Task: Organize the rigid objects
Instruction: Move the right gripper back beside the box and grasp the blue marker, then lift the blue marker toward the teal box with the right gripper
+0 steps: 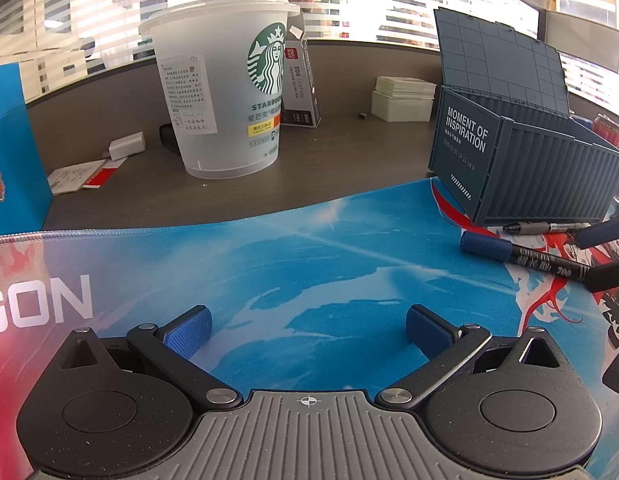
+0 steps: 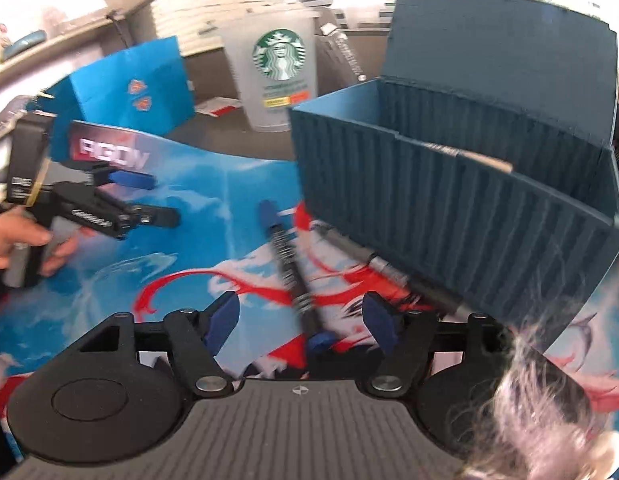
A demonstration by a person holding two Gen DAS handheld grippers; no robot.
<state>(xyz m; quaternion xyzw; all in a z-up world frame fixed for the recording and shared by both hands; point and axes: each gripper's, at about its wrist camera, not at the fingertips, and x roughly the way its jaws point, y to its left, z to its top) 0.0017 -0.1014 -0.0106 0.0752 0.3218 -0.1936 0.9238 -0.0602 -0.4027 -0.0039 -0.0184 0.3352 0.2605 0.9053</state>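
Note:
A black marker with a blue cap (image 1: 521, 256) (image 2: 287, 256) lies on the blue desk mat, just left of a grey pen (image 1: 547, 227) (image 2: 393, 276) that lies against the open blue container-shaped box (image 1: 529, 160) (image 2: 449, 200). My right gripper (image 2: 301, 324) is open, its pads on either side of the marker's near end, close above the mat. Whether they touch it is unclear. My left gripper (image 1: 307, 330) (image 2: 149, 196) is open and empty, low over the mat to the left. A pen-like item lies inside the box (image 2: 465, 156).
A Starbucks plastic cup (image 1: 225, 88) (image 2: 277, 72) stands behind the mat. A blue paper bag (image 2: 129, 84) stands at the left. White boxes (image 1: 403, 98), a white charger (image 1: 127, 145) and papers (image 1: 79, 176) lie on the grey desk.

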